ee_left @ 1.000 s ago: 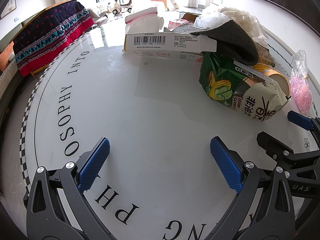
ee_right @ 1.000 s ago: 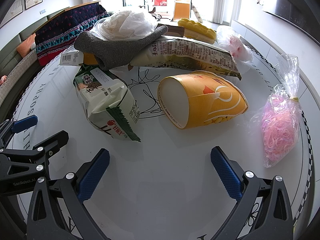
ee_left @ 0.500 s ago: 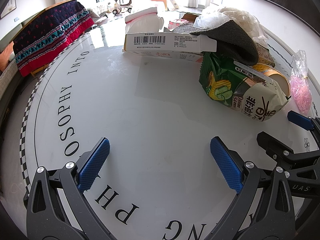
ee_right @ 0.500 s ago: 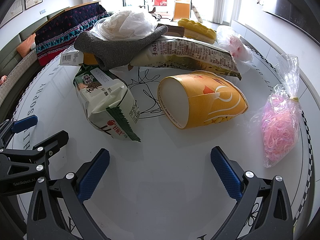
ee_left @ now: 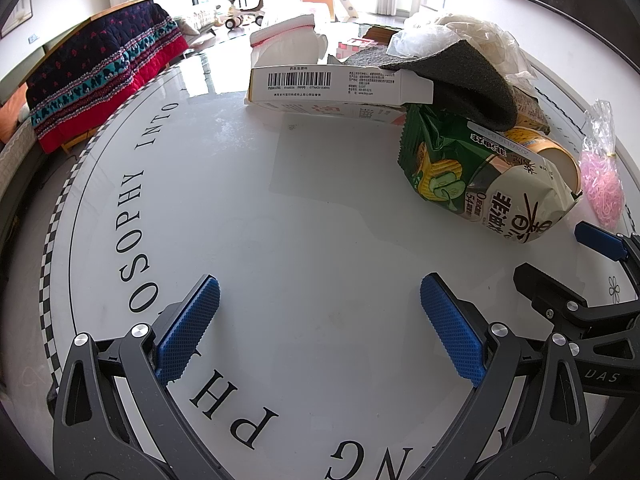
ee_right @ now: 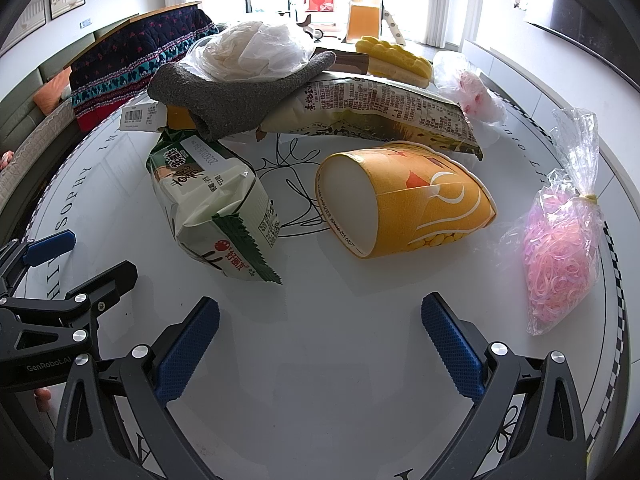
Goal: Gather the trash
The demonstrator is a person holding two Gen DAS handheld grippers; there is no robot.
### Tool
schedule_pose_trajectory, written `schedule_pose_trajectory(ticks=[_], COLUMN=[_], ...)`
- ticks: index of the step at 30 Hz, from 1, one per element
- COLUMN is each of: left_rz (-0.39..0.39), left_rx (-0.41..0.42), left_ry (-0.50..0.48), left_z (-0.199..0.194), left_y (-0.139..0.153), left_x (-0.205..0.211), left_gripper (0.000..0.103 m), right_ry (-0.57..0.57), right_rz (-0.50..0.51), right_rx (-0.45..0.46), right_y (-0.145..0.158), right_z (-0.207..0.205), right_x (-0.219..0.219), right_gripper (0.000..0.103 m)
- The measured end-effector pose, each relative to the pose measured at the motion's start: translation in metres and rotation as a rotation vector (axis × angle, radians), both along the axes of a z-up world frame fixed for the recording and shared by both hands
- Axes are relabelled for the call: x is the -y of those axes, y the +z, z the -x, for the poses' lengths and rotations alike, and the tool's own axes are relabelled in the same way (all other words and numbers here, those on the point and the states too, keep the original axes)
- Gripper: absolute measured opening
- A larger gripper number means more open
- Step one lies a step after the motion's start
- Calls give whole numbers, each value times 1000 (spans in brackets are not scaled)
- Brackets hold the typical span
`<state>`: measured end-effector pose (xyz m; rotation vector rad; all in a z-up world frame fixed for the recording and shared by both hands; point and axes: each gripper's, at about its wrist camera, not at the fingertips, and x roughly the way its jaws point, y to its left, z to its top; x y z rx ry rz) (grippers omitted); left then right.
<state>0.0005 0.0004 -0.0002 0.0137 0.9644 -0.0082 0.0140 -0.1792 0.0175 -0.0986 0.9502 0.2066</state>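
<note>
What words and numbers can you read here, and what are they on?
"OSOPHY INTO" and "PH": table.
"GenRobot.AI": left gripper, seen from the right wrist view.
"UAS": right gripper, seen from the left wrist view.
"205-0007": cup.
"0" and "54": snack bag.
Box: barcode digits too small.

Black hand-held gripper, blue ribbed pads, silver screws

glossy table, paper cup, fuzzy grey sock, crinkly plastic bag.
</note>
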Motion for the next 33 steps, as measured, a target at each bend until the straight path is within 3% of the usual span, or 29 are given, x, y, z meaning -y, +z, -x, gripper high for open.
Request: schedule_pose_trajectory(ticks=[33], left_rz=[-3], left_rx=[-6], left_ry=[-3], left_z=[0], left_y=[0], left_x=[-1], left_gripper=[97], right_ry=[1], right_rz=[2], right_rx=[-2], right_y=[-1], right_z=[3], right_x=[-4], right_gripper=[100])
